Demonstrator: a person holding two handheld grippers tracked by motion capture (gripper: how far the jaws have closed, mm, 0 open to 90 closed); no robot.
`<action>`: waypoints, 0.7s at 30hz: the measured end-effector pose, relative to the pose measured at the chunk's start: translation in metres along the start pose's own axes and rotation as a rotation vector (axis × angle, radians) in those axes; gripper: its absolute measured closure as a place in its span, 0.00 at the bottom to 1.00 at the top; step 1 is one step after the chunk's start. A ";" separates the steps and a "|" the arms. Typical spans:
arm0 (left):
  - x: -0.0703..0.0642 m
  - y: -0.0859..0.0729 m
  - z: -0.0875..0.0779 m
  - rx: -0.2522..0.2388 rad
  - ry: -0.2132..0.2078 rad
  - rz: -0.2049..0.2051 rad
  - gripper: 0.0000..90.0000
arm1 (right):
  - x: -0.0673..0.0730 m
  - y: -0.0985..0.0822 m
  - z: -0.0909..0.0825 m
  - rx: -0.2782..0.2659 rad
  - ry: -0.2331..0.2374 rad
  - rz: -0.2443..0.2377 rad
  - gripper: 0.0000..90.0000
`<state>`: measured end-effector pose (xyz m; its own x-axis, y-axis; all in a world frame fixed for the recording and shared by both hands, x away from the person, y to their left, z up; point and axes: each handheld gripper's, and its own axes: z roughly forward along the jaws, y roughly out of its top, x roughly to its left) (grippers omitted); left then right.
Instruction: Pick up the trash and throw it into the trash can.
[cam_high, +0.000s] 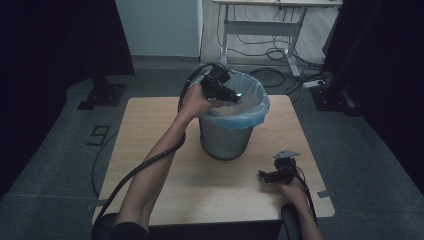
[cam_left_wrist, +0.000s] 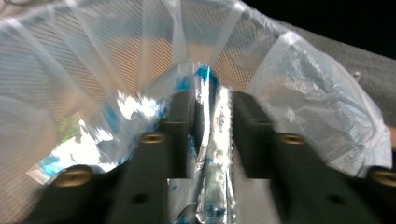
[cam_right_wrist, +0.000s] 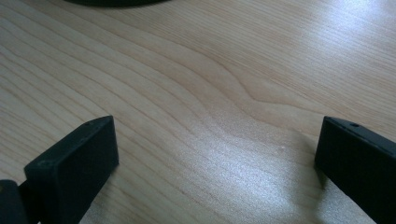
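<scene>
A grey mesh bin (cam_high: 225, 140) with a pale blue plastic liner (cam_high: 252, 107) stands in the middle of the wooden table (cam_high: 150, 125). My left gripper (cam_high: 235, 95) hangs over the bin's mouth and points down into it. In the left gripper view a silver and blue foil wrapper (cam_left_wrist: 217, 154) stands edge-on between the jaws of the left gripper (cam_left_wrist: 214, 107), with a dark gap beside it, and the liner (cam_left_wrist: 317, 107) lies behind. My right gripper (cam_high: 264, 175) rests low at the table's front right, and its view has the right gripper (cam_right_wrist: 217, 140) wide open over bare wood (cam_right_wrist: 210, 70).
The bin's dark base (cam_right_wrist: 112, 2) shows at the top of the right gripper view. Beyond the table stand a desk frame (cam_high: 260, 25), loose cables (cam_high: 280, 52) and a power strip (cam_high: 312, 82) on the floor. A black stand foot (cam_high: 102, 95) sits at the far left.
</scene>
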<state>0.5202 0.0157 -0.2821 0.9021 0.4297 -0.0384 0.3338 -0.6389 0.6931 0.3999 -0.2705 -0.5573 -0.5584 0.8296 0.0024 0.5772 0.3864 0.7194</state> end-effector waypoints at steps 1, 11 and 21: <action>0.000 0.000 0.000 -0.006 0.005 -0.005 0.57 | 0.000 0.000 0.000 0.000 0.000 -0.001 0.00; 0.006 -0.010 -0.022 -0.085 0.053 -0.014 0.15 | 0.001 0.000 0.000 0.000 0.003 -0.001 0.00; 0.010 -0.029 -0.040 -0.115 0.086 -0.008 0.00 | 0.001 0.000 0.000 -0.001 0.003 -0.001 0.00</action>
<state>0.5083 0.0641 -0.2740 0.8711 0.4909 0.0147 0.3028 -0.5604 0.7709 0.3990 -0.2696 -0.5573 -0.5611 0.8277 0.0037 0.5761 0.3873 0.7198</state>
